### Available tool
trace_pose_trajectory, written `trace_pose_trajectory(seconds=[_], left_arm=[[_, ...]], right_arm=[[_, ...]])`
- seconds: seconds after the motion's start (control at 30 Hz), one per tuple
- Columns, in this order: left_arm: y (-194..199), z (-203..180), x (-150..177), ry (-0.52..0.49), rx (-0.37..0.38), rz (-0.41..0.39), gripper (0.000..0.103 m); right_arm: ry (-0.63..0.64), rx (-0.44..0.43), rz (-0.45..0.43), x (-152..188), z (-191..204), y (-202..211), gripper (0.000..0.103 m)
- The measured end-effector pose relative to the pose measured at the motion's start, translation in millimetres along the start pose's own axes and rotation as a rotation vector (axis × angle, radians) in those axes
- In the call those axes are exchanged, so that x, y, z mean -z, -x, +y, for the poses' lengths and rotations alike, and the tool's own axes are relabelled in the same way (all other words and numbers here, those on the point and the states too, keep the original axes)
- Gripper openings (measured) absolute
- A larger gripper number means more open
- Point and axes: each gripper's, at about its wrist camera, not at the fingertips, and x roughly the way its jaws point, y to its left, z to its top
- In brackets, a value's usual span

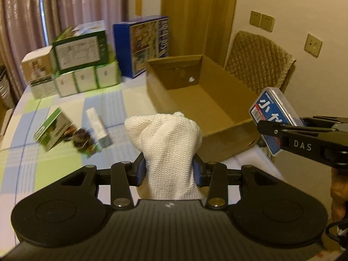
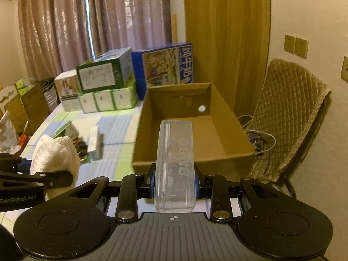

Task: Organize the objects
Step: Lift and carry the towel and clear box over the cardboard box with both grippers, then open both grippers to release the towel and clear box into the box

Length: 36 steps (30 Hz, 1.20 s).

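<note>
Checked tablecloth point(image 1: 108, 102) under cardboard box point(image 1: 208, 108), cartons point(image 1: 80, 65)

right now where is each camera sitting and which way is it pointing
Left wrist: rides the left gripper, looking forward along its fingers at the white mesh bag it clamps; a hand shows at the right edge.
Right wrist: rides the right gripper, looking forward along the clear plastic case it clamps; no hand shows.
Shared: both face the open cardboard box on the checked tablecloth, and each sees the other gripper.

White knitted pouch point(image 1: 167, 152), brown cardboard box point(image 1: 208, 100), seemingly blue-green-white checked tablecloth point(image 1: 104, 102), blue carton point(image 1: 141, 43).
</note>
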Motion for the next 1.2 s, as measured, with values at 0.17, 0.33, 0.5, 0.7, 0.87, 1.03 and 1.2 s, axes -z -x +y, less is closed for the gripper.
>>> trace_pose_trajectory(seconds=[0.17,0.33,0.5,0.7,0.87,1.03,1.2], left_arm=[[-26,-18,-32,-0.04,0.034,-0.01,0.037],[-58,-36,-64,-0.083,0.061,-0.021,0.038],[-90,-47,-80,-0.125,0.062,-0.007,0.038],[-120,-47,-90,-0.129,0.087,-0.016,0.049],[-128,-43,-93,-0.143,0.07,-0.038,0.063],[-120,-28,-92,-0.112,0.046,-0.041,0.063],[-112,-16,-86,-0.087,0.034,-0.039,0.063]], right_arm=[[0.0,0.013,-0.014,-33,-31,-15,0.028],[-0.006,0.023,-0.021,-61,-55,-40,0.028],[-0.02,0.03,-0.01,-73,-70,-65,0.028],[-0.029,0.033,0.015,-74,-77,-85,0.028],[-0.043,0.04,0.031,-70,-83,-93,0.028],[-0.049,0.037,0.043,-65,-84,-97,0.028],[-0.051,0.02,0.047,-67,-79,-102,0.028]])
